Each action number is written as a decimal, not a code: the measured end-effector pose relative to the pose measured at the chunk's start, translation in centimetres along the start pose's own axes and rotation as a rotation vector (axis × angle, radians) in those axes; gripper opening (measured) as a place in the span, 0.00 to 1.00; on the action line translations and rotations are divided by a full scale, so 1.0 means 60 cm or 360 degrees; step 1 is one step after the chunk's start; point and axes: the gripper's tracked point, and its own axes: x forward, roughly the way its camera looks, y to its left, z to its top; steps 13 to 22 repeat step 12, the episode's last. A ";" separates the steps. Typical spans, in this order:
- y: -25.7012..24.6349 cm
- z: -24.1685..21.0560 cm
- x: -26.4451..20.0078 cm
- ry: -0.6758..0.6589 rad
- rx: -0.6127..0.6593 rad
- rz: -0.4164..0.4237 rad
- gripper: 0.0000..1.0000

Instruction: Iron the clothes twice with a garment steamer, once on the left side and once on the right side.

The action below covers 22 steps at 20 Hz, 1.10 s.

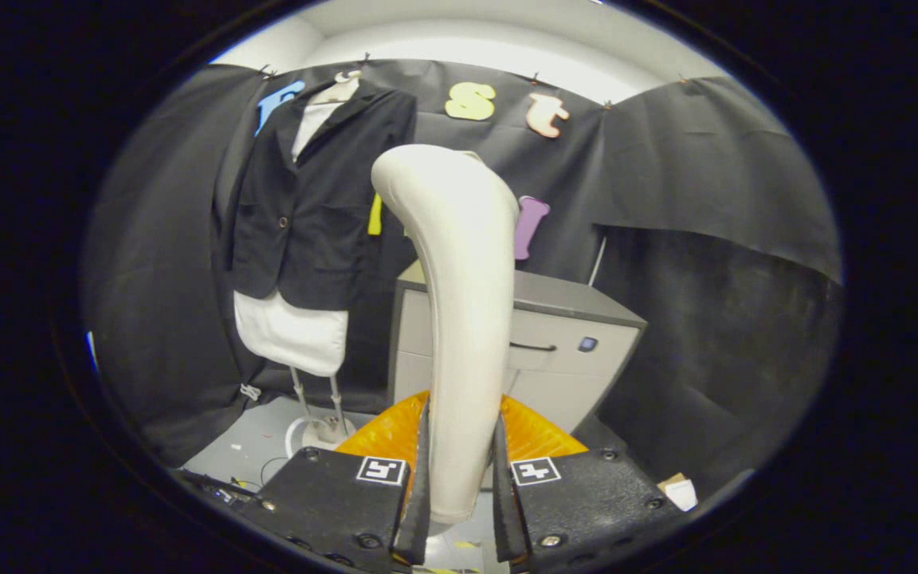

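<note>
My gripper (459, 478) is shut on the cream handle of the garment steamer (459, 303), both fingers pressing its sides. The handle rises between the fingers and curves over to the left at its top. Beyond and left of it, a dark jacket (311, 199) over a white shirt hangs on a mannequin stand (319, 414) against the black cloth wall. The steamer's head stands apart from the jacket, to the right of it. The steamer's face is hidden from me.
A grey cabinet (562, 343) with a drawer handle stands behind the steamer, right of the mannequin. The mannequin's round base (311, 434) and a thin cable lie on the grey floor. A small cardboard piece (678, 488) rests low on the right.
</note>
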 end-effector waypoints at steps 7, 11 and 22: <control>-0.117 -0.066 -0.072 0.0079 0.0050 0.0023 0.35; -0.142 -0.089 -0.095 0.0101 0.0081 0.0055 0.35; -0.147 -0.095 -0.098 0.0103 0.0093 0.0064 0.35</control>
